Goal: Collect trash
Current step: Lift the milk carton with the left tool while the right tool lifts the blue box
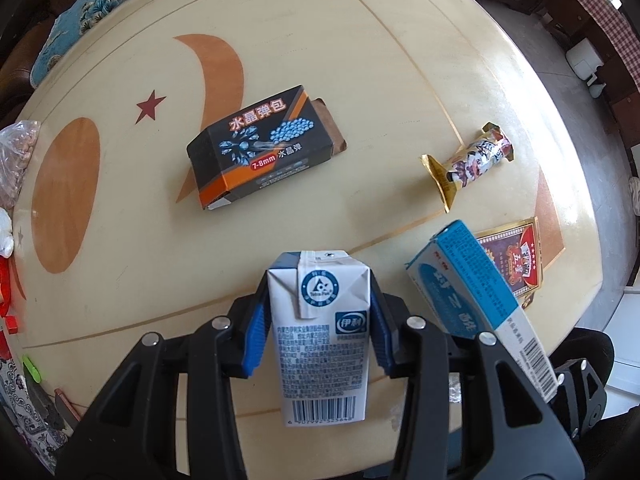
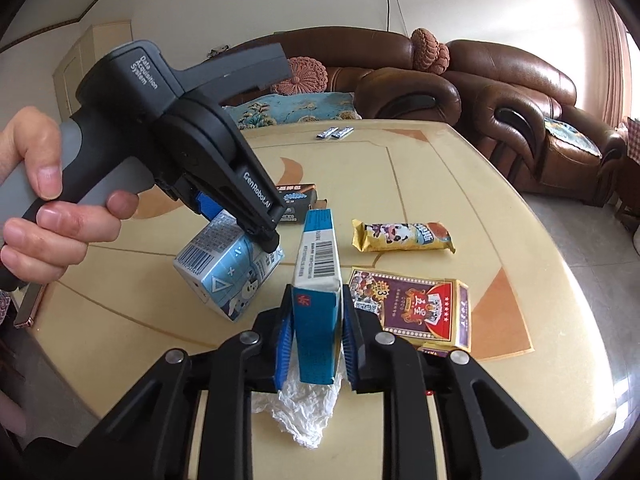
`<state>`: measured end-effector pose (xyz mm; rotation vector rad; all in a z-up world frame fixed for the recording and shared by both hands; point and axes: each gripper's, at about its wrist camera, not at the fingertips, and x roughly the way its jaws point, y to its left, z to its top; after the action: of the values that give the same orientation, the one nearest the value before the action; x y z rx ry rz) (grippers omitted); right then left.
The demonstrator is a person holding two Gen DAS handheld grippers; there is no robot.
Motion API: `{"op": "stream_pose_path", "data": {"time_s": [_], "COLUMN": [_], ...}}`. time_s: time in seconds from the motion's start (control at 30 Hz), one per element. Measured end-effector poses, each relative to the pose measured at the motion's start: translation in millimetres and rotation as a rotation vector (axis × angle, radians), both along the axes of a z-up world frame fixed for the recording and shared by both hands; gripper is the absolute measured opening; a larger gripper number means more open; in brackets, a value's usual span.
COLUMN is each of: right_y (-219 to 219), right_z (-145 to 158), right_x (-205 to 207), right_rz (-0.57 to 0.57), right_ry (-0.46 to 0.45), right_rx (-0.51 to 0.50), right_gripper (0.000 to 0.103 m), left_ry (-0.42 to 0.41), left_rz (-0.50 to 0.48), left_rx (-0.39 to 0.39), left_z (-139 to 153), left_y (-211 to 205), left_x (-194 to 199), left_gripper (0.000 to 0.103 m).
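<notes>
Left tongs (image 1: 320,320) gripping milk carton (image 1: 322,332), I'm holding it above table (image 1: 360,60). Right tongs (image 2: 316,344) clamping blue box (image 2: 318,320), also lifted, just beside carton. Black box (image 1: 256,152) lying mid-table. Snack wrapper (image 1: 468,160) lying well right of it. Purple card pack (image 2: 424,308) lying flat near table edge. Crumpled plastic (image 2: 300,404) sitting under right tongs.
</notes>
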<state>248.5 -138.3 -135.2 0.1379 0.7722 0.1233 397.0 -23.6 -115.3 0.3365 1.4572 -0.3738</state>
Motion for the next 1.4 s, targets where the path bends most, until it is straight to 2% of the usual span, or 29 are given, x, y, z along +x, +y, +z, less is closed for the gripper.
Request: {"op": "stream_pose_path", "data": {"time_s": [0.3,0.57,0.73,1.17,1.4], "right_y": [-8.5,-18.6,-25.5,-36.4,-37.1], "right_z": [36.2,66.4,88.3,133.7,141.5], "right_x": [-10.0,-25.7,-42.2,-103.7,-144.1], "right_rz": [0.005,0.006,0.015,0.063,0.099], "right_ry": [-0.076,-0.098,-0.1,-0.087,-0.074], "right_rx": [-0.023,-0.031,-0.02,-0.034,-0.067], "right_gripper": [0.021,0.021,0.021,0.021,0.021], "left_ry": [-0.029,-0.072,-0.123,-0.224,-0.272], "left_rz": [0.011,0.0,-0.005,-0.005,0.015], "left_rx": [-0.008,0.0,-0.004,-0.063,-0.1], "left_z": [18.8,55.7,81.9,117.0,115.7], "left_y": [13.8,9.9,7.9,12.0,15.9], "left_x": [-10.9,-45.7,-79.9,-176.0,-228.2], "left_gripper": [0.043,0.043,0.043,0.043,0.043]}}
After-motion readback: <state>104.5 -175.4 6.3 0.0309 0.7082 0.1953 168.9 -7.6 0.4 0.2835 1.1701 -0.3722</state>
